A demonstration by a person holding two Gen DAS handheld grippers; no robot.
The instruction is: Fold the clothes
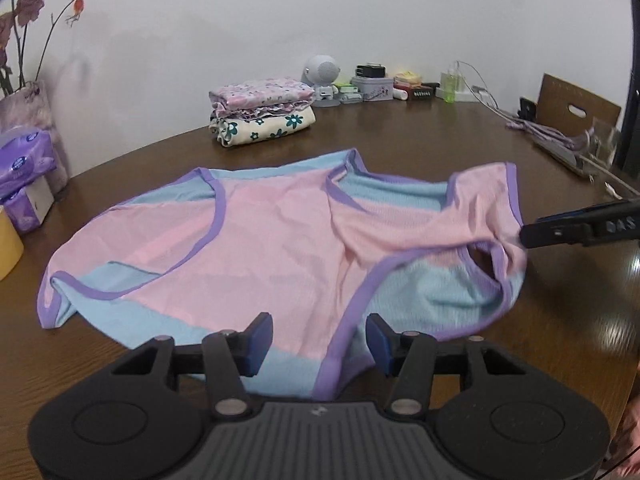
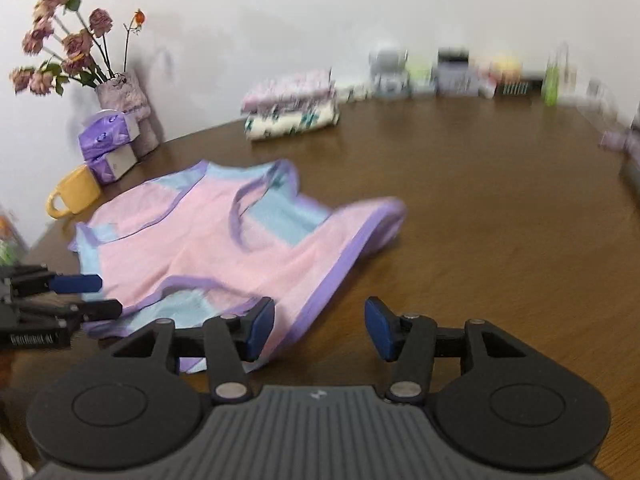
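A pink and light-blue garment with purple trim (image 1: 256, 248) lies spread on the brown table (image 1: 460, 148), with its right part folded over and rumpled. It also shows in the right wrist view (image 2: 208, 248). My left gripper (image 1: 320, 340) is open, its fingers over the garment's near hem. My right gripper (image 2: 320, 328) is open and empty; its left finger is over the garment's near edge, its right finger over bare table. The right gripper's tip appears in the left wrist view (image 1: 528, 234) at the garment's right edge.
A stack of folded floral clothes (image 1: 262, 110) sits at the back. Small items, boxes and a green bottle (image 1: 450, 82) line the far wall. A vase of dried flowers (image 2: 120, 96), purple tissue packs (image 2: 108, 140) and a yellow mug (image 2: 76, 196) stand at the left. Cables lie at the right.
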